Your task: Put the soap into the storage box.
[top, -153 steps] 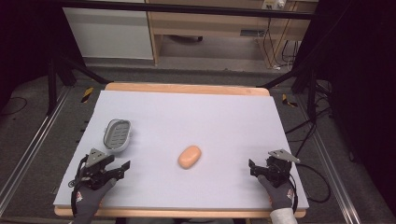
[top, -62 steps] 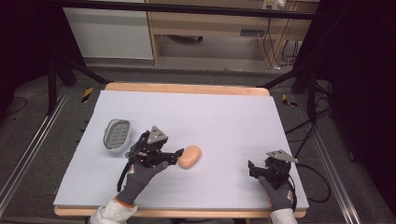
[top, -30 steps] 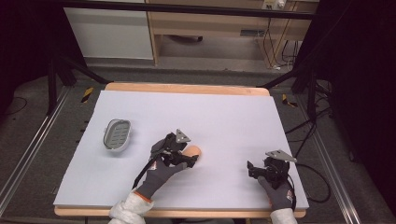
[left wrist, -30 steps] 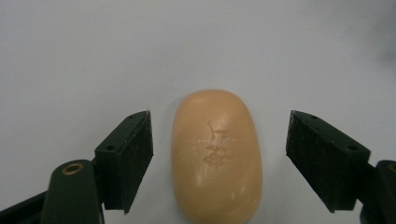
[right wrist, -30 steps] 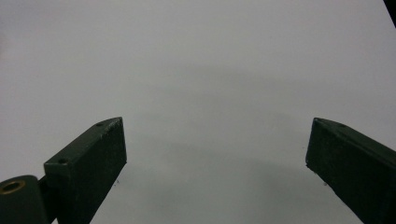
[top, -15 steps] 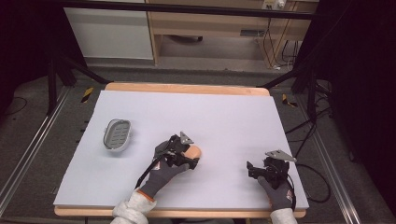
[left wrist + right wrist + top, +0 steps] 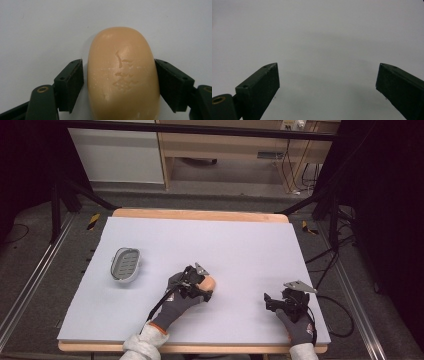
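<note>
An orange-tan oval soap bar lies on the pale table, slightly left of centre near the front. My left gripper reaches it from the near side. In the left gripper view the two black jaws sit tight along the long sides of the soap bar, so the left gripper is shut on it while it rests on the table. My right gripper rests at the front right, and the right gripper has its jaws wide apart over bare table.
A grey oval soap dish with a slotted floor sits at the table's left side, apart from the soap. The table's wooden front edge runs just below both hands. Black stand legs and cables lie on the floor around the table.
Over five seconds my left hand came from the front left corner to the soap and set its jaws around it. In the last half second it barely shifted. The right gripper stayed put.
</note>
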`<action>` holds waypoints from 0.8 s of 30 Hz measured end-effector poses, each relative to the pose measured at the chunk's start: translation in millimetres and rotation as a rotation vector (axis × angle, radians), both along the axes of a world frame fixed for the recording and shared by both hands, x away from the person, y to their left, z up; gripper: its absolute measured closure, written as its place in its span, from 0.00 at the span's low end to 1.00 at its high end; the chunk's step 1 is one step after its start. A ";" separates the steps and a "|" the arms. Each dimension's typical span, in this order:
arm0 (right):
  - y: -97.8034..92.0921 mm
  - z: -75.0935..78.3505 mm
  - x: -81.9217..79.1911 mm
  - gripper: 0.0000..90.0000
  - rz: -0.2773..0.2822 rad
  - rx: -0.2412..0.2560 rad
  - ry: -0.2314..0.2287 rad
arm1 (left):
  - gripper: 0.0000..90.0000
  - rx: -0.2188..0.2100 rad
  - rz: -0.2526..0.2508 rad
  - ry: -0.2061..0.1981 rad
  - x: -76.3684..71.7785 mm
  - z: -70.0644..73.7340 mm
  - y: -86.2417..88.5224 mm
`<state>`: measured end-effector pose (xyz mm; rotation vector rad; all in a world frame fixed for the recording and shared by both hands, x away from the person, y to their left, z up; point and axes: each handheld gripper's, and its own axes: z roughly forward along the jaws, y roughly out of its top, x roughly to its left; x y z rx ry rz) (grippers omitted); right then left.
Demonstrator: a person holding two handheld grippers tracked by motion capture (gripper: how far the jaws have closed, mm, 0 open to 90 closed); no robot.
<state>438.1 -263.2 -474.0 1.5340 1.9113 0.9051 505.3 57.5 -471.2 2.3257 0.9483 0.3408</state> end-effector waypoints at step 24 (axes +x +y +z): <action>0.6 -0.5 0.7 0.06 0.001 0.001 0.005 | 0.35 0.019 0.009 0.007 0.7 2.6 -1.5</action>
